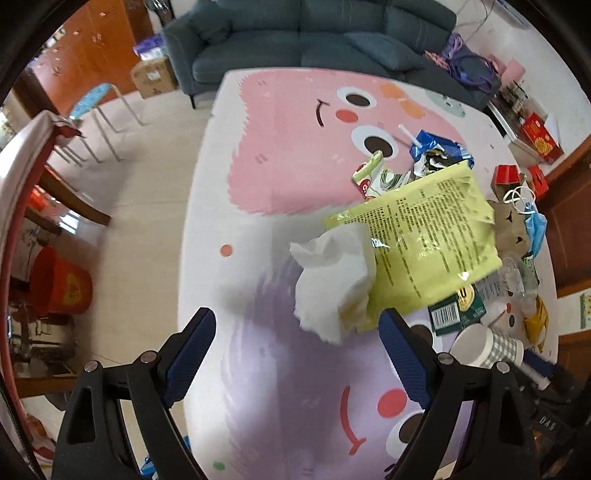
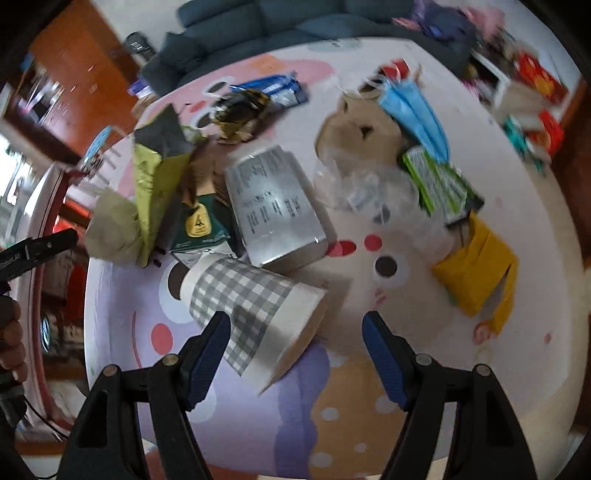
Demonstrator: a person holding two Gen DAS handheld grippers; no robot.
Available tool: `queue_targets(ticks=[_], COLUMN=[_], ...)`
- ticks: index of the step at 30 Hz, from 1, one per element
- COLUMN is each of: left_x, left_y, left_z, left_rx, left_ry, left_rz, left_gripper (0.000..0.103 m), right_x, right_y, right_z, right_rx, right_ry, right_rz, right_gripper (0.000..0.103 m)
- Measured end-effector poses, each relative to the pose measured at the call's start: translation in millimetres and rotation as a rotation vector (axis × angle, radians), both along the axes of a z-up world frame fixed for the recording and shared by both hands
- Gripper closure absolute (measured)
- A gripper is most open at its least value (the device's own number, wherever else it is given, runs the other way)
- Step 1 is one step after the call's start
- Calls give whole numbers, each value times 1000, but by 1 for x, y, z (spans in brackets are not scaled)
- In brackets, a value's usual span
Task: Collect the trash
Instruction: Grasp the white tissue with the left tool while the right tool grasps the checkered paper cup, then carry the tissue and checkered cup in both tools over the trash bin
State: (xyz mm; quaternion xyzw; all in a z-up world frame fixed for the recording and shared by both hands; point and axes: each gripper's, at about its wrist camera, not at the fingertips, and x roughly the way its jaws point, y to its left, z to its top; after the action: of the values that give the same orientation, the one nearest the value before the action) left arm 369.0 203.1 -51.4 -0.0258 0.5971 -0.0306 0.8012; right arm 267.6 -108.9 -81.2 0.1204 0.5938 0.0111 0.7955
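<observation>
Your left gripper (image 1: 297, 350) gapes wide just short of a crumpled tissue (image 1: 332, 284) on the table (image 1: 288, 177). Your right gripper (image 2: 295, 350) gapes wide around a tipped paper cup (image 2: 255, 314).

Teal sofa (image 1: 295, 33), pale tiled floor (image 1: 147, 192), orange wooden cabinets (image 1: 92, 48).

On the desk (image 1: 258, 206), the tissue (image 1: 332, 280) lies against the left edge of the flat packet (image 1: 432, 236), the paper cup (image 1: 487, 347) on its side nearer, to the packet's right.
</observation>
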Motion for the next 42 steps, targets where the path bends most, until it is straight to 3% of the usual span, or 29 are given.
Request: queue_targets(ticks=[2, 4, 6, 10, 12, 14, 15, 20, 30, 42], left_x=[12, 22, 27, 33, 34, 36, 36, 30, -21, -108], left_y=[-3, -8, -17, -34, -41, -45, -46, -42, -42, -141], left_z=[-10, -20, -29, -42, -47, -50, -53, -49, -15, 24], left_rx=[-15, -18, -11, -1, -1, -12, -22, -100, -146, -134], left_ry=[29, 53, 79, 110, 118, 138, 155, 146, 106, -33], left_rz=[-18, -49, -88, -155, -188, -212, -219, -228, -333, -763], left_gripper=[14, 14, 14, 14, 23, 51, 57, 75, 80, 80], right_x=[-1, -1, -1, -6, -9, -14, -17, -28, -76, -127], right_y=[0, -1, -2, 4, 8, 17, 21, 37, 40, 18], right_z=[-7, -10, -10, -3, 2, 10, 13, 29, 53, 71], right_rx=[44, 111, 165, 208, 240, 244, 255, 273, 207, 98], right_ry=[15, 6, 0, -39, -55, -81, -94, -150, -195, -213], right_rz=[-44, -93, -126, -155, -153, -147, -142, -109, -122, -170], right_gripper=[29, 39, 59, 79, 92, 95, 98, 100, 100, 100])
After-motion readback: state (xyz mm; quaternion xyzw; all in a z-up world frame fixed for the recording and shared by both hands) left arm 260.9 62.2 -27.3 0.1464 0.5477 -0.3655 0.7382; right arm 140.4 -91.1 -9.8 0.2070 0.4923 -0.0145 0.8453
